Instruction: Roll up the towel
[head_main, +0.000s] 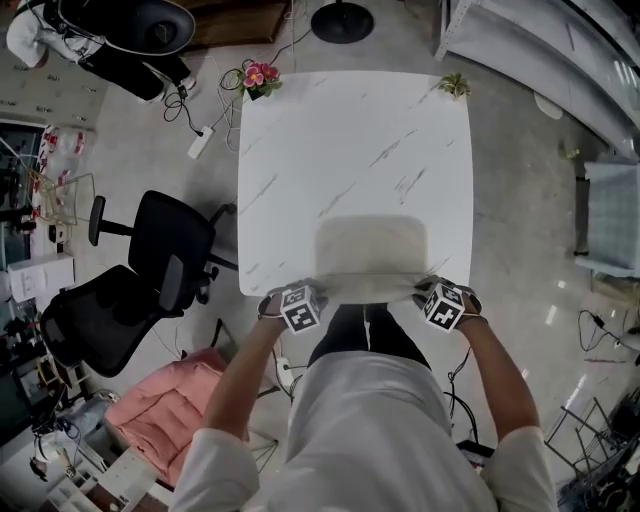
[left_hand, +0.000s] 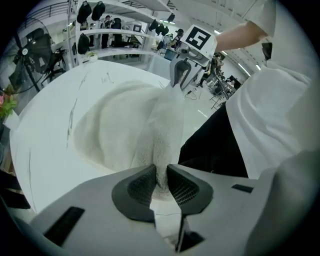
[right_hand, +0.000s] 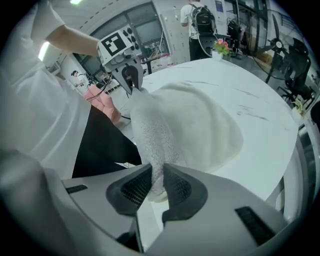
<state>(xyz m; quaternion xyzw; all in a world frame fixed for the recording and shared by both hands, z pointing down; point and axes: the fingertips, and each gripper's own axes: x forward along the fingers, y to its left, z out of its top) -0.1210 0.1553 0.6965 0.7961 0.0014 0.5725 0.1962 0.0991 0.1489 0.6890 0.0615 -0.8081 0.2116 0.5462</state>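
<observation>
Cream terry towel (head_main: 372, 250) lies at the table's (head_main: 300, 140) near edge. The left gripper (left_hand: 161, 184) and right gripper (right_hand: 156, 186) each pinch a near corner. Best to hold both corners level and turn the hem forward tightly, so the roll starts even.

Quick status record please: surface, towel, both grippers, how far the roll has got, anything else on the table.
surface: white marbled table
cloth: pale towel lying flat by the near table edge, its near edge lifted
left: left gripper shut on the towel's near left corner
right: right gripper shut on the towel's near right corner
roll: not started, no turn formed
far corners: pink flowers at left, small plant at right
</observation>
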